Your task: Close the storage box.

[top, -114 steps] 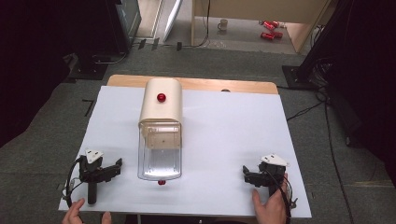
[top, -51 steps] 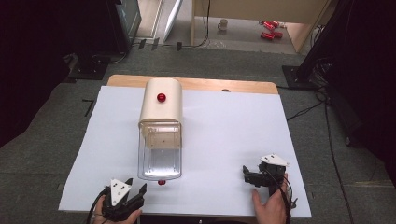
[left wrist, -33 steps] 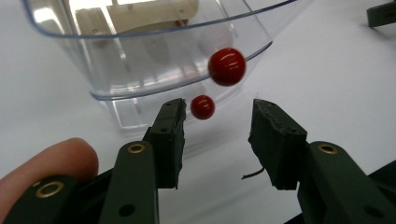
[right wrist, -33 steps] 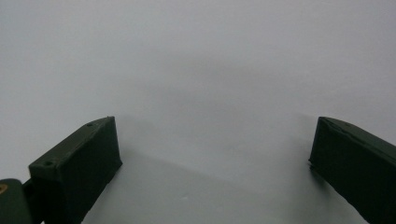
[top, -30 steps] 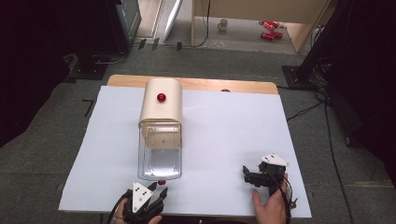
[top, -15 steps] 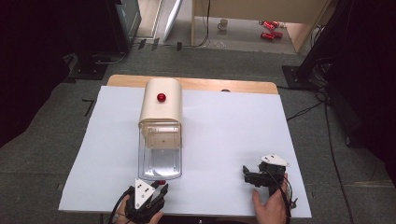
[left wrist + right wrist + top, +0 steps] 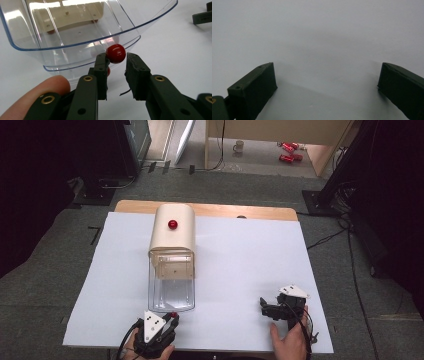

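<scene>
A cream box (image 7: 172,240) with a red knob (image 7: 172,224) on top lies on the white sheet (image 7: 240,255). A clear plastic tray (image 7: 171,292) juts from its near end. At the tray's front lip sits a small red ball knob (image 7: 115,53), which in the high view is the red ball knob (image 7: 173,314). My left gripper (image 7: 116,60) is open, and its narrow gap has the ball right at the tips, close to the left jaw. In the high view the left gripper (image 7: 169,321) is at the front edge. My right gripper (image 7: 263,308) rests open on the sheet at the front right; the right gripper (image 7: 324,75) holds nothing.
The wooden table edge (image 7: 225,210) shows behind the sheet. On the floor beyond lie a mug (image 7: 239,145) and red cans (image 7: 286,151). Black stands (image 7: 100,190) flank the table's far corners. A finger (image 7: 32,97) rests beside the left jaw.
My left gripper has moved from the front left of the sheet rightward to the tray's front, closing in on the red ball knob. The right gripper has stayed put.
</scene>
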The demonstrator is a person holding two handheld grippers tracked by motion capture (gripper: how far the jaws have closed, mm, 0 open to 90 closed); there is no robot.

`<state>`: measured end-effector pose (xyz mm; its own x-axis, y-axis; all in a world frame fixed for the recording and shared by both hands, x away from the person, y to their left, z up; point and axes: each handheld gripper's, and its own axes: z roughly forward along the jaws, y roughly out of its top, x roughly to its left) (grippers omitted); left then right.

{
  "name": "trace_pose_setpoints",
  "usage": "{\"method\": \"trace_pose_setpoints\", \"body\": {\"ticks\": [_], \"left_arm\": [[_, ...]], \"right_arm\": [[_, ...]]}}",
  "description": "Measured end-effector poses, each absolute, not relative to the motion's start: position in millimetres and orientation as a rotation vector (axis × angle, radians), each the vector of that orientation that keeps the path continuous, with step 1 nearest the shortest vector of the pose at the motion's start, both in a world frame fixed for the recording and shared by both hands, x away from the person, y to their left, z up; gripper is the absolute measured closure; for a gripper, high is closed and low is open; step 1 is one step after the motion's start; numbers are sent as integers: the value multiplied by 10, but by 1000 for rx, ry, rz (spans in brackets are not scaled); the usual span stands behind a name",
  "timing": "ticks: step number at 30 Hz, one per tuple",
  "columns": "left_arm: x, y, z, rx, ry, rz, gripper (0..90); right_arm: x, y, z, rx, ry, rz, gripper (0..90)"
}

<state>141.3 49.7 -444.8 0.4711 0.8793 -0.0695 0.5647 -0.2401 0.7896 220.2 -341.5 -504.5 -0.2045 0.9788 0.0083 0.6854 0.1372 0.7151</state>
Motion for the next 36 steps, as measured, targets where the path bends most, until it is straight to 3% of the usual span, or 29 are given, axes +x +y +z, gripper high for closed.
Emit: {"method": "trace_pose_setpoints", "body": {"ticks": [36], "left_arm": [[1585, 540, -4168, 1901, 1198, 519, 747]], "right_arm": [[2202, -3416, -5045, 1592, 1953, 830, 15]]}}
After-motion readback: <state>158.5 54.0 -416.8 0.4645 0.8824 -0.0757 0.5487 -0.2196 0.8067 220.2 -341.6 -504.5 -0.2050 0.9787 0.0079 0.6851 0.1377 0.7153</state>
